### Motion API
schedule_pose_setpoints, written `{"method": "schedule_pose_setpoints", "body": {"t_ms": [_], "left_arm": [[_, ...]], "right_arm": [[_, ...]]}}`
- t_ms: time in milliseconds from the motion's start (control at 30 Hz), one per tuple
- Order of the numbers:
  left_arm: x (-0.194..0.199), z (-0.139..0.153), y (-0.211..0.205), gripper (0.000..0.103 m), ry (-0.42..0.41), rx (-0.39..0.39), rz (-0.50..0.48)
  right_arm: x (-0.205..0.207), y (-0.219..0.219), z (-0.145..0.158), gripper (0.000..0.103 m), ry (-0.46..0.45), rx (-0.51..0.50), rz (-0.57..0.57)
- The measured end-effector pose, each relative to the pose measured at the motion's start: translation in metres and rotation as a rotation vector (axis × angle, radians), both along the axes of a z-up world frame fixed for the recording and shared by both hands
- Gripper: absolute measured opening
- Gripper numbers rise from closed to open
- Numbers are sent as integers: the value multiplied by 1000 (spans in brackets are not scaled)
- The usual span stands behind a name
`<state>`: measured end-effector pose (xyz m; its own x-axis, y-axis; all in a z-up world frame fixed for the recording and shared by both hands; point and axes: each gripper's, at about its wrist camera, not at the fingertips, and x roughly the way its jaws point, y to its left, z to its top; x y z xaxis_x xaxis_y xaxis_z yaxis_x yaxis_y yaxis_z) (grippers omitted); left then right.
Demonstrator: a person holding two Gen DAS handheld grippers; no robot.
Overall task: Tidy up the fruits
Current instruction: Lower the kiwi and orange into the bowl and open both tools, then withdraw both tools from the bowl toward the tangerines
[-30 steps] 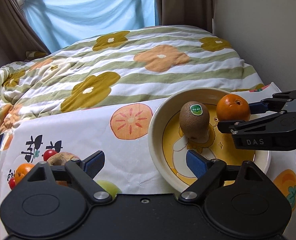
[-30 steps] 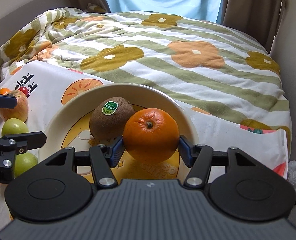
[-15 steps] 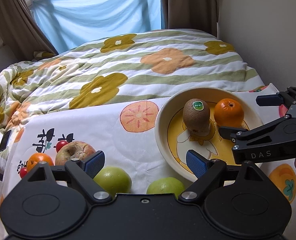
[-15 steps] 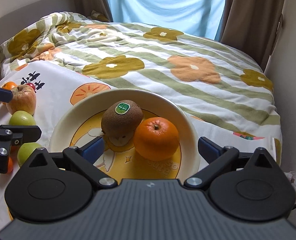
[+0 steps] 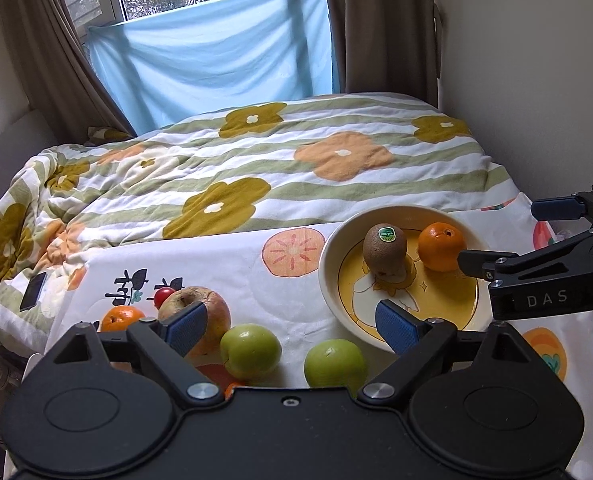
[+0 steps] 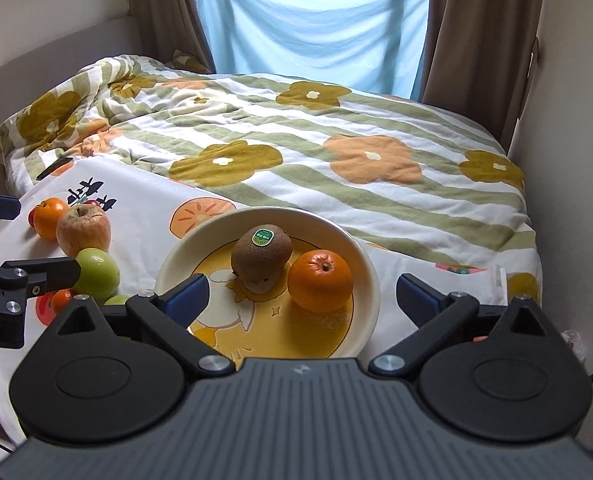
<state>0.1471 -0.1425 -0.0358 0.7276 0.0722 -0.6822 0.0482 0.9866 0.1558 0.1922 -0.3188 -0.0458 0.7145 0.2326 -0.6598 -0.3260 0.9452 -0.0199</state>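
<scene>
A cream bowl [image 5: 332,248] [image 6: 370,276] with a yellow inside holds a brown kiwi [image 5: 384,246] [image 6: 261,253] and an orange [image 5: 441,246] [image 6: 320,280]. My right gripper [image 6: 300,294] is open and empty, drawn back above the bowl's near rim. My left gripper [image 5: 292,326] is open and empty above two green apples [image 5: 250,350] [image 5: 335,363]. A reddish apple [image 5: 210,308] [image 6: 83,229], a small orange [image 5: 121,317] [image 6: 48,216] and a cherry tomato [image 5: 163,296] lie left of the bowl on the printed cloth.
The fruit lies on a white cloth [image 5: 232,280] with printed fruit, at the foot of a bed with a flowered quilt [image 5: 256,168]. A phone [image 5: 33,291] lies on the quilt at left. A wall [image 5: 536,80] runs close on the right.
My right gripper opened and let go of the orange, which now rests in the bowl beside the kiwi. Both grippers pulled back and rose, so more fruit shows at left.
</scene>
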Motion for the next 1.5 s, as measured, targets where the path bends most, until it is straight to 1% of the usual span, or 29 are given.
{"method": "schedule_pose_setpoints", "body": {"t_ms": [67, 167, 367, 533, 667, 833, 1033, 1233, 1367, 1500], "left_arm": [[-13, 6, 5, 95, -16, -4, 2], [-31, 10, 15, 98, -34, 1, 10], [-56, 15, 36, 99, -41, 10, 13], [-69, 15, 53, 99, -45, 20, -36], [-71, 6, 67, 99, -22, 12, -87], [-66, -10, 87, 98, 9, 7, -157], [-53, -31, 116, 98, 30, 3, -214], [-34, -51, 136, 98, 48, -7, -250], [-19, -67, 145, 98, 71, -7, -274], [-6, -82, 153, 98, 95, -24, -289]], "right_arm": [[-8, 1, 6, 103, 4, 5, 0], [-22, 3, 13, 103, 1, 17, -8], [-51, 15, 21, 103, 6, 33, -35], [-73, 33, 22, 103, 11, 28, -59], [-89, 51, 17, 103, 27, 36, -92], [-101, 70, 1, 103, 66, 79, -126], [-112, 99, -24, 103, 100, 94, -148], [-113, 133, -48, 103, 120, 77, -128], [-110, 156, -64, 103, 126, 69, -109], [-104, 176, -78, 103, 131, 66, -86]]}}
